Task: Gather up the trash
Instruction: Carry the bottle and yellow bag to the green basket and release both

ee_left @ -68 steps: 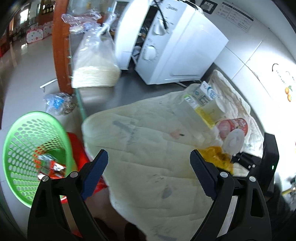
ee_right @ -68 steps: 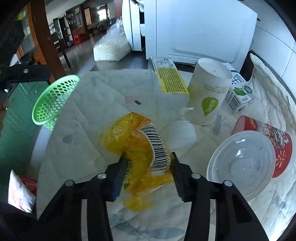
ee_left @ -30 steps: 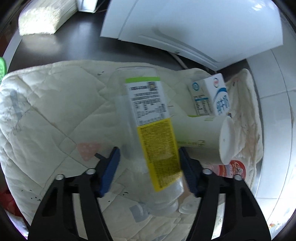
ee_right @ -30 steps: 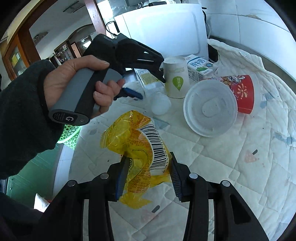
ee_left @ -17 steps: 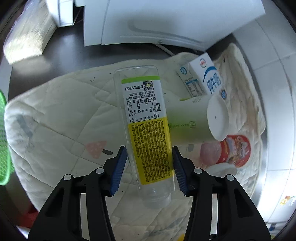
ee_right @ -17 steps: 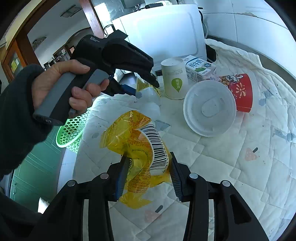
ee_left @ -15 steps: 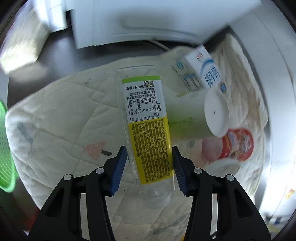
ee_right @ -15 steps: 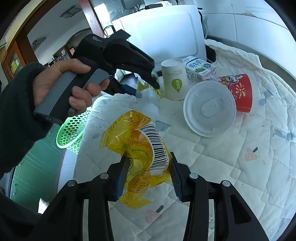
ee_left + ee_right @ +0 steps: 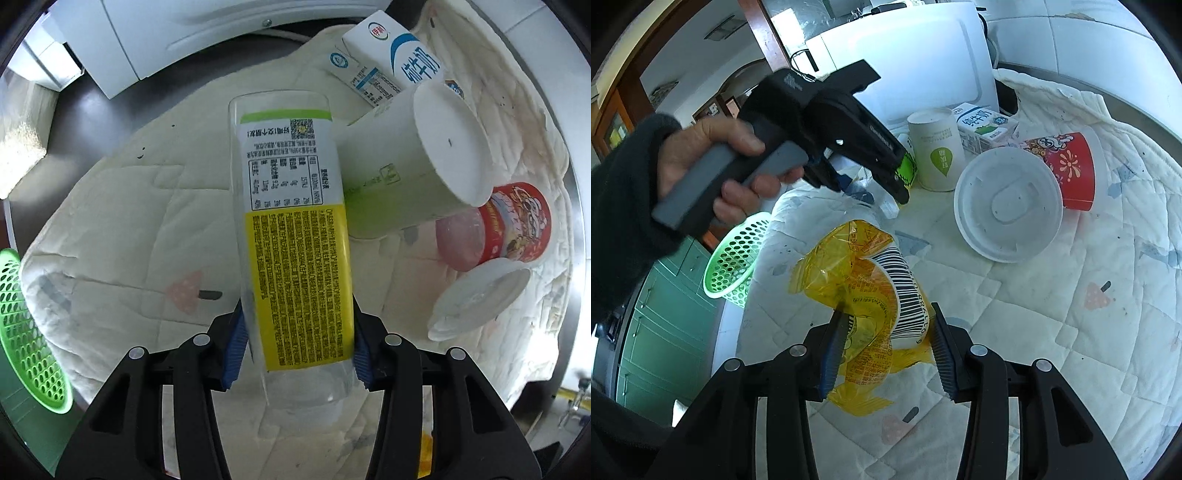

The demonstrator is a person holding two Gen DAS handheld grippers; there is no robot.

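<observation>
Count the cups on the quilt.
2: a white paper cup upside down beside the milk carton, and a red cup on its side behind the white lid. Others may be hidden.

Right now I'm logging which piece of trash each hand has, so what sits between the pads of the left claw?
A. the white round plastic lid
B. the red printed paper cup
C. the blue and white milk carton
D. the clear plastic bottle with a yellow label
D: in the left wrist view the left claw is closing on the clear plastic bottle with a yellow label.
</observation>
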